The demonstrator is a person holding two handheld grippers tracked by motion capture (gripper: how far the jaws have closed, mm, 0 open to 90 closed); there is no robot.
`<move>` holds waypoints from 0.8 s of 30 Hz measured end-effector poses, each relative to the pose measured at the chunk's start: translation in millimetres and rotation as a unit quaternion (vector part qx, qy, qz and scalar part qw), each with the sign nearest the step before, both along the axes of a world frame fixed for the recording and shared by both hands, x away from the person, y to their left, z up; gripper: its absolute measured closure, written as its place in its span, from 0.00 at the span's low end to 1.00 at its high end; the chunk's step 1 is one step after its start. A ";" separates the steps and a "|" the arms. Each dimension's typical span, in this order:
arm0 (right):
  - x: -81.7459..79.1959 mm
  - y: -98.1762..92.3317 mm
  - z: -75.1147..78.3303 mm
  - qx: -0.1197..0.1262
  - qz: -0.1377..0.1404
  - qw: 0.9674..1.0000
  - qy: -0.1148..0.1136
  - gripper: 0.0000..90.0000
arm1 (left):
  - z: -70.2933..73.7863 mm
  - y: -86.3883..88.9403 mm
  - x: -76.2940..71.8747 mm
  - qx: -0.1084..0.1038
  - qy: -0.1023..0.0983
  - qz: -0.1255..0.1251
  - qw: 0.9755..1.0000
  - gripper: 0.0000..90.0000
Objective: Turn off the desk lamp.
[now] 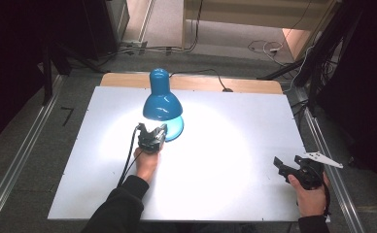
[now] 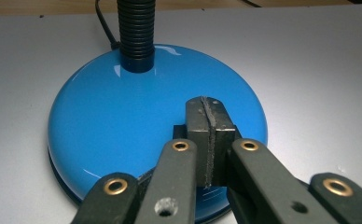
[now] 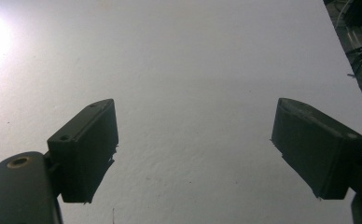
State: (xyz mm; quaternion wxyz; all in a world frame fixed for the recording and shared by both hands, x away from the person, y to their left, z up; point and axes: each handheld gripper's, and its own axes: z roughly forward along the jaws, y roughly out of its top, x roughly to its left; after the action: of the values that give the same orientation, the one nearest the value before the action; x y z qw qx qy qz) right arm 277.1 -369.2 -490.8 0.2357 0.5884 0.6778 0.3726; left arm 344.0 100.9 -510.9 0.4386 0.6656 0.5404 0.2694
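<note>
Left hand-held gripper [image 2: 210, 109] is sitting w/ jaws fully closed, pads pressed together and nothing between them, tips resting on or just above the blue lamp base [image 2: 123, 121]. Can't tell if they're actually touching. Looks like the step in hand is pressing at the base, prob. working a switch; the lamp is lit, throwing a bright pool onto the desk [image 1: 235, 160].

The lamp base is lying directly under and ahead of the left tips, w/ the black ribbed neck [image 2: 136, 32] rising just beyond them and the blue shade [image 1: 162, 104] hanging above.

Right hand-held gripper [image 3: 193, 154] is waiting w/ jaws wide apart, holding nothing, well away from the lamp over bare desk.

Next move, as I judge it: left one lifting straight off w/o dragging the base sideways.
</note>
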 end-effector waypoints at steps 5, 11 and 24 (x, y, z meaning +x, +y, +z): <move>-0.7 -0.6 0.6 0.001 -0.003 1.000 -0.001 0.15 | 0.0 0.1 0.0 0.000 0.000 0.000 1.000 1.00; -1.1 0.2 1.4 0.002 -0.002 1.000 -0.003 0.15 | 0.0 0.1 0.3 0.000 0.001 0.000 1.000 1.00; -0.7 1.3 1.3 0.002 0.001 1.000 -0.003 0.15 | -0.2 1.7 2.7 -0.012 0.002 0.002 1.000 1.00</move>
State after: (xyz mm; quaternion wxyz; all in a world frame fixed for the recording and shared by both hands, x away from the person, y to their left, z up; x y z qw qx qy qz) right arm 276.4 -367.9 -489.5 0.2361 0.5873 0.6769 0.3757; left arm 346.8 102.6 -511.2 0.4444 0.6600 0.5459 0.2624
